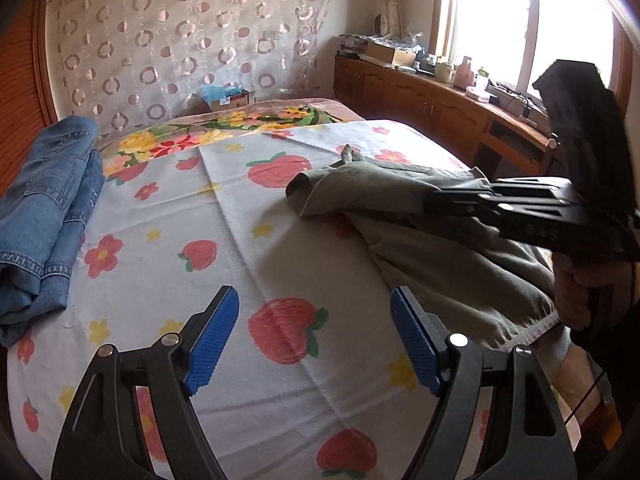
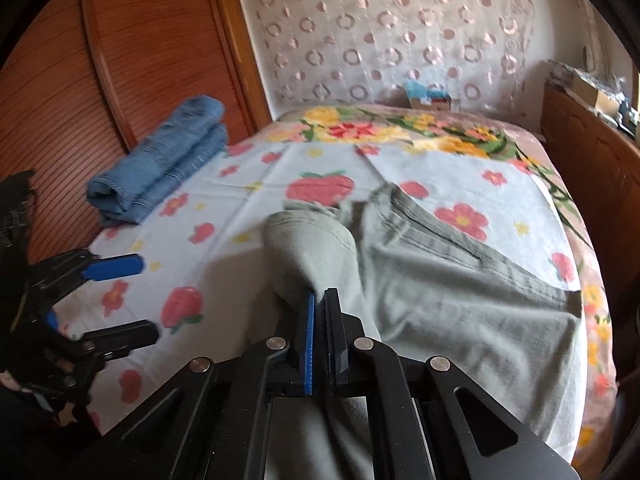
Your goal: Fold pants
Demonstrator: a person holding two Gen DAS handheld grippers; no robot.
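Grey-green pants (image 2: 460,300) lie spread on the right side of the bed, on a strawberry-print sheet (image 1: 248,248). My right gripper (image 2: 320,300) is shut on a fold of the pants and holds it raised above the sheet. In the left wrist view the pants (image 1: 400,196) hang from the right gripper (image 1: 432,200) at the right. My left gripper (image 1: 316,328) is open and empty above the sheet, left of the pants; it also shows in the right wrist view (image 2: 136,300) at the left edge.
Folded blue jeans (image 1: 52,208) lie at the bed's left side, also in the right wrist view (image 2: 164,156). A wooden wardrobe (image 2: 132,48) stands to the left. A cluttered wooden cabinet (image 1: 432,96) runs under the window at the right. A patterned curtain (image 1: 188,40) hangs behind the bed.
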